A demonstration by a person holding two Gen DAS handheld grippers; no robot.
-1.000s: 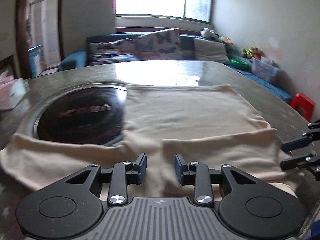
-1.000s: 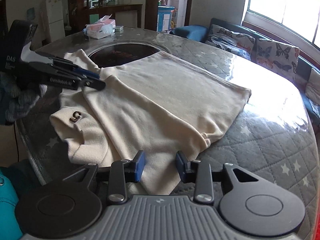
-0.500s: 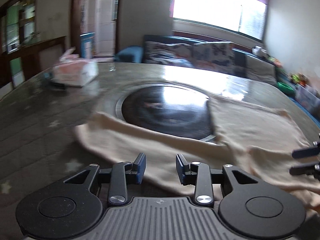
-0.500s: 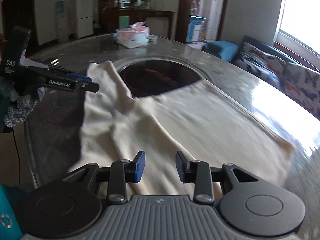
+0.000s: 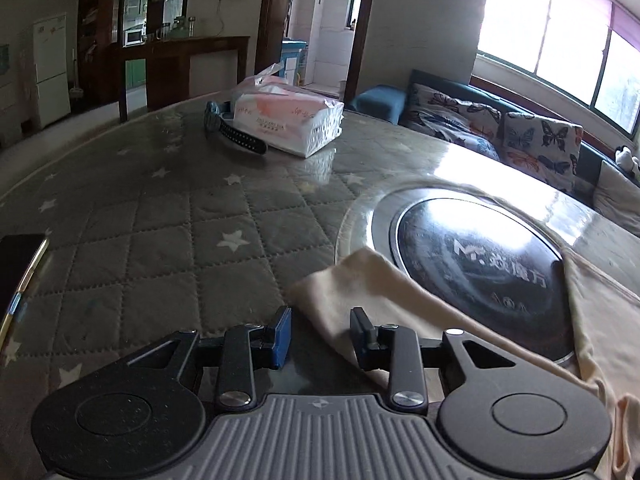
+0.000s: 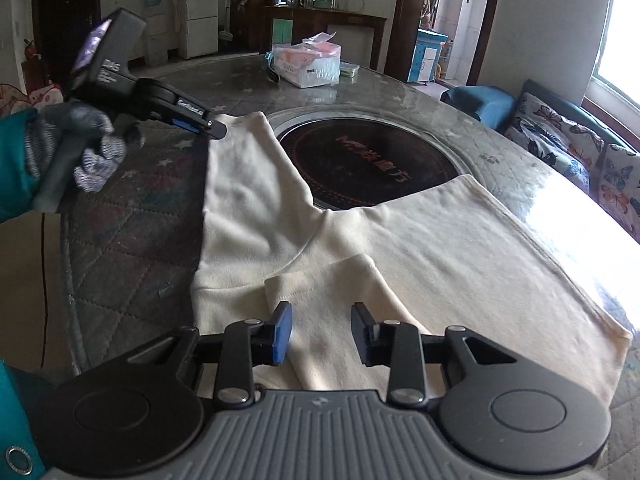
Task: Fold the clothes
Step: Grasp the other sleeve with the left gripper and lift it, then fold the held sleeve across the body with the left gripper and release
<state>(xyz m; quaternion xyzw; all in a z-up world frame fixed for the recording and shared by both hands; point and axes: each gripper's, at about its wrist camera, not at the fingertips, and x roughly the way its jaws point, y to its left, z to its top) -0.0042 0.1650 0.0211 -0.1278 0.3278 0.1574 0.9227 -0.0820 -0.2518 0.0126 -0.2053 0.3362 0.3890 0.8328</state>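
A cream long-sleeved top (image 6: 420,248) lies flat on the round table. One sleeve is folded in across the body near me; the other sleeve (image 6: 248,184) stretches out left past the dark hotplate. My left gripper (image 5: 320,332) is open, low at the cuff end of that sleeve (image 5: 352,280); it also shows in the right wrist view (image 6: 214,128), at the cuff. My right gripper (image 6: 320,332) is open and empty, just above the folded sleeve's cuff (image 6: 320,280).
A round black hotplate (image 5: 476,264) is set in the middle of the quilted grey table (image 5: 168,240). A tissue pack (image 5: 288,118) and a watch (image 5: 232,134) lie at the far side. A phone (image 5: 16,272) lies at the left edge. A sofa (image 5: 520,136) stands behind.
My left gripper has swung left along the outstretched sleeve to its cuff. My right gripper has turned left and come over the folded sleeve. Both stayed open.
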